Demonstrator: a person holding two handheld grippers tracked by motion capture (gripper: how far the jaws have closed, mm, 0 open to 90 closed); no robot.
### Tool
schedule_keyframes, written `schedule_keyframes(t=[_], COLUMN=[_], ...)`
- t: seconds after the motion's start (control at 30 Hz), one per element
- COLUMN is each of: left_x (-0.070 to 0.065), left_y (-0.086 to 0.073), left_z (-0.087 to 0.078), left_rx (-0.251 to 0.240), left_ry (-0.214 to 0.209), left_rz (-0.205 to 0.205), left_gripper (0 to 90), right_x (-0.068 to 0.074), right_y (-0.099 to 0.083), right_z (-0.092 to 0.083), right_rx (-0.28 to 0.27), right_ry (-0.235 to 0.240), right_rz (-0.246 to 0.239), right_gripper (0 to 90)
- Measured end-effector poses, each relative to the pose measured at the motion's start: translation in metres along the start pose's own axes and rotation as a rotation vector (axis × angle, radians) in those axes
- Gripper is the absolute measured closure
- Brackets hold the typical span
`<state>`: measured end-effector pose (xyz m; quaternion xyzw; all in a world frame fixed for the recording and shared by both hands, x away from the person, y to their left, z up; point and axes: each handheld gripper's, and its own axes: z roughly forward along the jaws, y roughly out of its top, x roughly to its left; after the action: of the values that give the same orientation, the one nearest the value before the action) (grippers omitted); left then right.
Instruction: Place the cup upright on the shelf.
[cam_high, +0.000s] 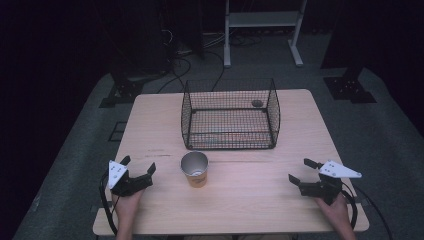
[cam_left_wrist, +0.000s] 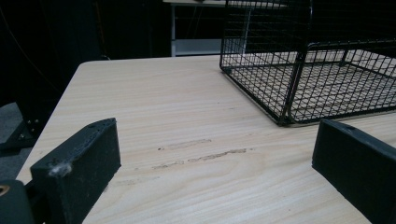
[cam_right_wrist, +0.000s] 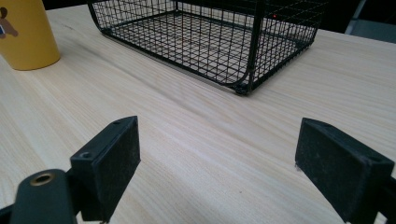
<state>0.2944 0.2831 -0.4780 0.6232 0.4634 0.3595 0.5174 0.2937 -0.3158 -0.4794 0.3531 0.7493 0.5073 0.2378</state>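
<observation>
A yellow paper cup (cam_high: 194, 169) with a silvery inside stands upright near the middle of the wooden table (cam_high: 260, 195), just in front of a black wire basket (cam_high: 230, 114). My left gripper (cam_high: 138, 166) rests at the table's front left, open and holding nothing, a short way left of the cup. At the front right my right gripper (cam_high: 303, 171) is open too, with bare wood between its jaws. In the right gripper view the cup (cam_right_wrist: 25, 35) sits at the far left and the basket (cam_right_wrist: 210, 37) lies ahead. The left gripper view has the basket (cam_left_wrist: 308, 70) at the upper right.
A small dark round thing (cam_high: 257, 103) lies at the basket's back right corner. Beyond the table stand a white frame (cam_high: 262, 30), cables and dark stands on grey floor. Faint scuff marks (cam_left_wrist: 201, 151) cross the wood ahead of the left gripper.
</observation>
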Motion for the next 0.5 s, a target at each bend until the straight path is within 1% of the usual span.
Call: schedule_keyframes(t=[0.1,0.27,0.5], left_x=[-0.002,-0.005,-0.012], left_y=[0.0,0.001,0.002], left_z=[0.0,-0.001,-0.003], left_rx=[0.004,-0.004,-0.003], left_ry=[-0.004,-0.015,-0.04], left_rz=[0.013,0.014,0.034], left_gripper=[0.5,0.5,0.5], right_x=[0.0,0.001,0.0], right_y=[0.0,0.0,0.0], right_z=[0.0,0.0,0.0], right_rx=[0.0,0.002,0.004], right_ry=[0.0,0.001,-0.001], right_rz=[-0.004,-0.009,-0.002], right_gripper=[13.0,13.0,13.0])
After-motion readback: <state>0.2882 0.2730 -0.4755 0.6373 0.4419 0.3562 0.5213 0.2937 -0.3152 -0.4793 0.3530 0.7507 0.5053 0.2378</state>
